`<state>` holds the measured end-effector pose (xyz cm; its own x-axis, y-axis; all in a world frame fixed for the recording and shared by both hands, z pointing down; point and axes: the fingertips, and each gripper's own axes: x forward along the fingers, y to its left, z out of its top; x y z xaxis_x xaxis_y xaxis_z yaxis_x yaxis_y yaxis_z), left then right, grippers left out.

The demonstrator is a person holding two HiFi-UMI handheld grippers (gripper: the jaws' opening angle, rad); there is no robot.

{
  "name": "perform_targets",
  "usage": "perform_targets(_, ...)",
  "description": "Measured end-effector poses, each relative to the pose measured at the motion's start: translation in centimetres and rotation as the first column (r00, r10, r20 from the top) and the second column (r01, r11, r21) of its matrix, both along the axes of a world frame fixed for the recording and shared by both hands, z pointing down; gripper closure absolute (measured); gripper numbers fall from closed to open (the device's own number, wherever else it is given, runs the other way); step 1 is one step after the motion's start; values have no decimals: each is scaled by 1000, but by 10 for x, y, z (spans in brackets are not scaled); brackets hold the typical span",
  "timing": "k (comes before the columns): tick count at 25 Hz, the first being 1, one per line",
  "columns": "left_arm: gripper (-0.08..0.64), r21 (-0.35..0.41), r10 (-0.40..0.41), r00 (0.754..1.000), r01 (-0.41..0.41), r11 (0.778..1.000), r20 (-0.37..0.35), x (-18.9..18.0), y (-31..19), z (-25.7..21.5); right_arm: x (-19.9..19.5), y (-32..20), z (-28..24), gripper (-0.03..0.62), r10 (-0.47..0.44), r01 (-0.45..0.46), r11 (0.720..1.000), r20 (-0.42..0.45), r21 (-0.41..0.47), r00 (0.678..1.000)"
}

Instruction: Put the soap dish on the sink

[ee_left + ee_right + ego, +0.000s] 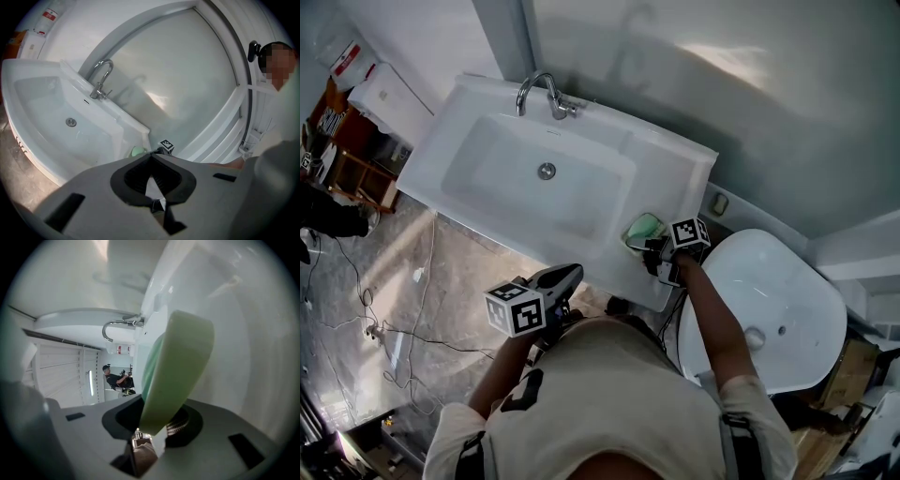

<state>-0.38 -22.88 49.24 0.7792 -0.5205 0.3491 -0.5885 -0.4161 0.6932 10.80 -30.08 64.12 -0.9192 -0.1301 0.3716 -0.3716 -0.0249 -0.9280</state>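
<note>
Glossy white sink (666,178), shiny metal tap (558,105), and a matt, smooth green plastic-looking soap dish (643,228).

Even, moderate light. Glare patch on far wall (727,58). Gripper views: fisheye curvature, dark corners; soap dish (180,362) defocused.

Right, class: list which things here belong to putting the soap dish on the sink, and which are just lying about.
Job in hand: soap dish, right gripper holding it, sink.
Lying about: toilet, tap, left gripper, shut and empty.
</note>
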Motion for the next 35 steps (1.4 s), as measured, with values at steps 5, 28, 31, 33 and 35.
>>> perform_targets(5, 541, -1, 4, 1000, -4, 1000, 13, -6, 2, 5, 7, -1, 12, 474, -30, 30, 1000, -91, 8, 995)
perform_targets(28, 541, 32, 76, 991, -80, 996, 113, -21, 0, 17, 44, -47, 13, 345, 19, 7, 997, -339, 78, 941)
perform_targets(31, 541, 31, 78, 988, -82, 996, 131, -23, 1, 21, 49, -50, 12, 319, 48, -13, 995, -367, 98, 929)
perform_targets(33, 541, 30, 70, 989, -74, 997, 131, -26, 1, 22, 52, -50, 9, 258, 84, -40, 992, -381, 121, 921)
perform_targets(35, 541, 29, 65, 989, -70, 997, 132, -29, 2, 22, 60, -50, 7, 222, 129, -77, 987, -410, 140, 903)
